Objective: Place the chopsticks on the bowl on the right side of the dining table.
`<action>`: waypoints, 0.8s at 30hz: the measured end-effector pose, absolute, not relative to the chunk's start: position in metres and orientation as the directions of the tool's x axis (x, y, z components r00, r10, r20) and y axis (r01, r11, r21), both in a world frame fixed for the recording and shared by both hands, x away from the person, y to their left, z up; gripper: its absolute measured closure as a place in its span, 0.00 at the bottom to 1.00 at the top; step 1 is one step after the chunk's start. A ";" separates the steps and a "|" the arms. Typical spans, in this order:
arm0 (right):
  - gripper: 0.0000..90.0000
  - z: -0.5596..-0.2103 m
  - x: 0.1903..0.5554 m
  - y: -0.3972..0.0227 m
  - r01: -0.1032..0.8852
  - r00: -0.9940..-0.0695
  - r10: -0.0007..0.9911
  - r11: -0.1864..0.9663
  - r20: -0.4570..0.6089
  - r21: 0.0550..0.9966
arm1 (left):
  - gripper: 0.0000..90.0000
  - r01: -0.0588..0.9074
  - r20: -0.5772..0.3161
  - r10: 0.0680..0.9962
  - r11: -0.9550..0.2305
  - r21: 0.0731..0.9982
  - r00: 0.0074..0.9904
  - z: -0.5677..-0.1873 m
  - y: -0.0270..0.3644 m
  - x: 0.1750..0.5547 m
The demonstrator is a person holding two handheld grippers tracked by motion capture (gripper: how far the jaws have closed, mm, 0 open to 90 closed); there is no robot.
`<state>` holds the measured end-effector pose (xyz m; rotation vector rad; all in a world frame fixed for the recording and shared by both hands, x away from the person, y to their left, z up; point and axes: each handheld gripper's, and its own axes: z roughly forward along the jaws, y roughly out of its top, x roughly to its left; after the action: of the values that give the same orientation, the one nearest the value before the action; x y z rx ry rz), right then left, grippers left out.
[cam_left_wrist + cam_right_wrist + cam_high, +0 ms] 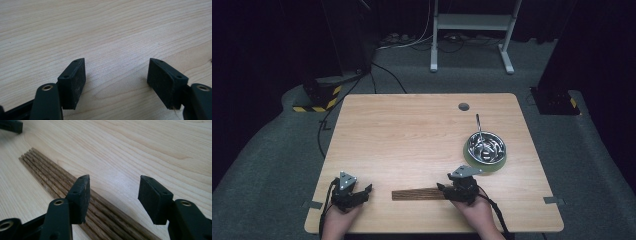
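My right hand-held gripper (113,200) at 6 o'clock, jaws apart over wooden sticks (62,187) — approach step; next, straddle bundle, clamp. Left hand-held gripper (116,82) apart, idle.

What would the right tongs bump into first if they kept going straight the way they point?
Probably the bundle of dark wooden sticks. The right tongs point low over the table with open jaws, and the sticks already run under the left jaw. Farther along that line sit the left tongs, though depth is hard to judge.

Can't make out what's inside the steel bowl (485,145), too small. Right gripper (443,190) covers the wooden sticks' (417,194) near end; my forearms cut off at bottom edge.
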<state>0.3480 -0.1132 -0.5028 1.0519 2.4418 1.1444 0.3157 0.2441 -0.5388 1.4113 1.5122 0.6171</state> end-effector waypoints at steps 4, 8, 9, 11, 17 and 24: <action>0.53 -0.505 0.344 -0.115 0.486 -0.717 0.695 0.452 0.046 0.748 | 0.34 0.475 -0.291 0.951 0.209 0.855 0.106 -0.539 0.244 0.316; 0.53 -0.509 0.346 -0.116 0.507 -0.703 0.710 0.466 0.036 0.725 | 0.34 0.479 -0.289 0.951 0.206 0.854 0.107 -0.539 0.245 0.316; 0.53 -0.510 0.347 -0.116 0.505 -0.700 0.714 0.470 0.025 0.724 | 0.34 0.478 -0.290 0.951 0.206 0.854 0.107 -0.539 0.245 0.316; 0.54 -0.512 0.347 -0.116 0.506 -0.693 0.721 0.475 0.011 0.720 | 0.34 0.476 -0.291 0.951 0.208 0.854 0.106 -0.539 0.245 0.316; 0.54 -0.515 0.349 -0.118 0.524 -0.683 0.730 0.473 0.018 0.709 | 0.34 0.476 -0.291 0.951 0.208 0.855 0.106 -0.539 0.245 0.316; 0.54 -0.516 0.351 -0.120 0.531 -0.674 0.739 0.464 0.021 0.709 | 0.34 0.475 -0.291 0.951 0.209 0.855 0.106 -0.539 0.245 0.316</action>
<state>0.3510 -0.1196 -0.5157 1.0845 2.4278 1.0223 0.3158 0.2446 -0.5387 1.4111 1.5167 0.6196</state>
